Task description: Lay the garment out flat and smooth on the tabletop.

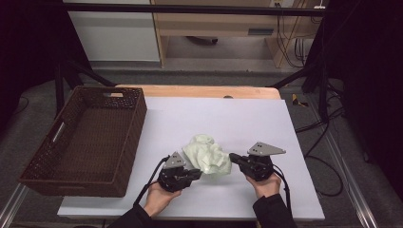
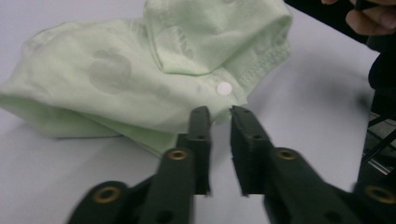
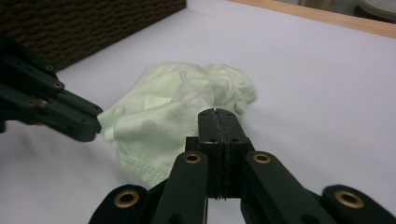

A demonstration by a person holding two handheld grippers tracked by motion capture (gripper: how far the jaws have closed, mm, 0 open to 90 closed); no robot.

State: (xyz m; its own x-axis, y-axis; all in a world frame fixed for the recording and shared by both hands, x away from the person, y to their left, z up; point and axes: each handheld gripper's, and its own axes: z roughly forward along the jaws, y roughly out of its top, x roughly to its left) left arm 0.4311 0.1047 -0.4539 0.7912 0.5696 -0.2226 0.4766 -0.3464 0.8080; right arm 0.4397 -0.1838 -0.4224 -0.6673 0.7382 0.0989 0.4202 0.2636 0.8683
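Lying crumpled, pale green garment (image 1: pixel 207 155); left tool (image 2: pixel 219 114) slightly apart, right tool (image 3: pixel 219 114) together.

We see the garment (image 1: pixel 207 155) lying crumpled on the sheet (image 1: pixel 247 118) that covers most of the table (image 1: pixel 199 91), a little nearer than the sheet's middle, with the basket (image 1: pixel 85 142) well to its left, resting on the table's left edge and partly on the sheet. Our left gripper (image 1: pixel 196 174) sits just at the garment's near-left edge and our right gripper (image 1: pixel 233 157) just at its right edge, so the garment lies between the two. Beyond the far edge of the table we find the floor (image 1: pixel 214 76), and farther still a cabinet (image 1: pixel 214 23) with cables (image 1: pixel 290 42) hanging at its right.
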